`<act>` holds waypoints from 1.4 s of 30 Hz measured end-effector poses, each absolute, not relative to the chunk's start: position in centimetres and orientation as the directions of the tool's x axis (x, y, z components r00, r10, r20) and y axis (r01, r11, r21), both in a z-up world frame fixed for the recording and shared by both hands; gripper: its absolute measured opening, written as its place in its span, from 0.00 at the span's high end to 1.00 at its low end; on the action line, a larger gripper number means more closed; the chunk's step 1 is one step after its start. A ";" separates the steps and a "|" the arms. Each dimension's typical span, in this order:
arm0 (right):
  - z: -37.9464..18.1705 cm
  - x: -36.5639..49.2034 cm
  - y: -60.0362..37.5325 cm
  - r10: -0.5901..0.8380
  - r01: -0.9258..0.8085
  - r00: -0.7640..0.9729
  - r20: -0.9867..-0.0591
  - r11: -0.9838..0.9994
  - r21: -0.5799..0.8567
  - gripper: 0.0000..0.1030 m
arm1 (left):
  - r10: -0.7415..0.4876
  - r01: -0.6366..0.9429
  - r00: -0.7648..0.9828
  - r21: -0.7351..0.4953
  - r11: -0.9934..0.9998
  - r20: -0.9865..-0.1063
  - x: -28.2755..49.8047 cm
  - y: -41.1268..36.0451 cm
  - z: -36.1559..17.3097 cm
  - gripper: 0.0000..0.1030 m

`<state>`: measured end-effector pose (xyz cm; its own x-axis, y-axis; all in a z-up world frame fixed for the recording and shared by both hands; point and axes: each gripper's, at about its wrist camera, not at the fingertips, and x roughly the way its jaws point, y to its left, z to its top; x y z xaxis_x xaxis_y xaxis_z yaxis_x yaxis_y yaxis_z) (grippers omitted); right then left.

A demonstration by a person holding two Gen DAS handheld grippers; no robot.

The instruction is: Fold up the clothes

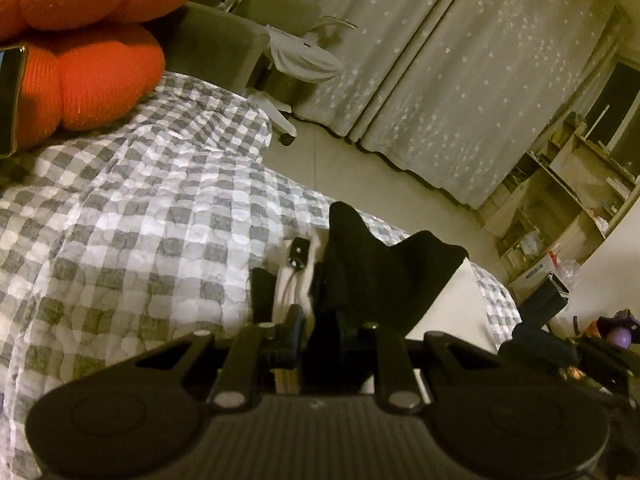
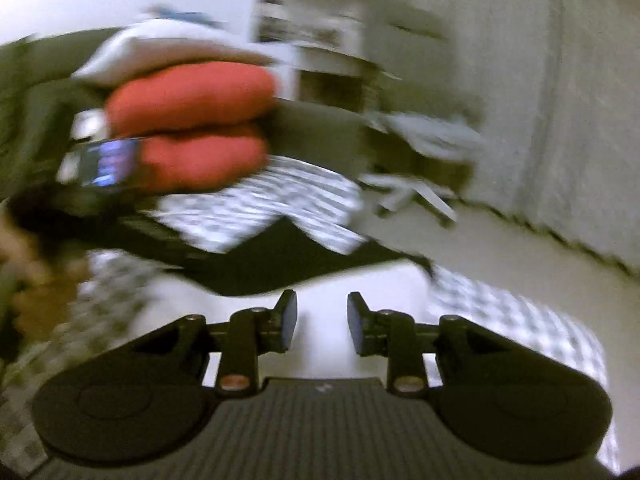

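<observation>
Left gripper [image 1: 316, 312] jaws clenched on a black-and-white garment [image 1: 360, 264], holding it bunched and lifted over the checkered bed cover [image 1: 140, 208]. Right gripper [image 2: 322, 316] jaws released, nothing between them, hovering just short of the garment's black hem [image 2: 280, 264]; that view is blurred. Garment is off the bed, hanging, with no neat fold visible. Judged mid-fold at best: flattening and folding seemingly remain. Orange plush [image 1: 88, 40] sits at the bed's far end.

A home bedroom is indicated: a bed covered by a grey-and-white checked quilt [image 1: 140, 208], pale star-patterned floor-length curtains [image 1: 460, 80], a white swivel office chair [image 1: 304, 56], cluttered light wooden open shelving [image 1: 568, 192], an orange knitted cushion [image 1: 88, 40].
</observation>
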<state>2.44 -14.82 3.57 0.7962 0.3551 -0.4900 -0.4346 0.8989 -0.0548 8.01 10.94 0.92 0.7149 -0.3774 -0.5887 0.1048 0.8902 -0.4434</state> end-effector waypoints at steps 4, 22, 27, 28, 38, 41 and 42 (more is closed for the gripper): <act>2.3 2.4 -15.0 0.377 -0.461 0.744 -0.552 0.887 -0.016 0.71 | -0.378 0.106 0.715 -0.443 0.890 -0.588 7.5 10.9 1.2 0.83; 1.4 1.1 -12.9 0.436 -0.601 0.683 -0.586 0.792 -0.111 0.59 | -0.402 0.144 0.723 -0.446 0.883 -0.562 5.1 10.7 3.1 0.61; 0.8 -0.3 -11.8 0.414 -0.634 0.694 -0.589 0.738 -0.229 0.45 | -0.352 0.109 0.706 -0.396 0.912 -0.615 5.6 9.7 2.0 0.80; 0.7 -0.5 -11.5 0.413 -0.641 0.693 -0.591 0.728 -0.243 0.45 | -0.342 0.103 0.703 -0.386 0.917 -0.624 5.6 9.6 1.8 0.82; 1.3 -1.1 -12.0 0.387 -0.625 0.741 -0.549 0.697 -0.352 0.84 | -0.362 0.083 0.708 -0.437 0.895 -0.606 4.5 10.3 2.6 0.92; 0.5 -0.9 -12.0 0.374 -0.639 0.725 -0.578 0.678 -0.363 0.84 | -0.344 0.091 0.701 -0.399 0.912 -0.625 4.2 9.4 2.5 0.92; -0.2 -0.8 -11.7 0.362 -0.645 0.720 -0.592 0.664 -0.378 0.84 | -0.341 0.091 0.698 -0.394 0.915 -0.630 4.3 9.4 2.3 0.92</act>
<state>-0.78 -11.68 -0.21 0.7201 0.3623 -0.5918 -0.6450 0.6641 -0.3782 4.34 9.40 2.34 0.6982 -0.3406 -0.6297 0.0909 0.9146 -0.3940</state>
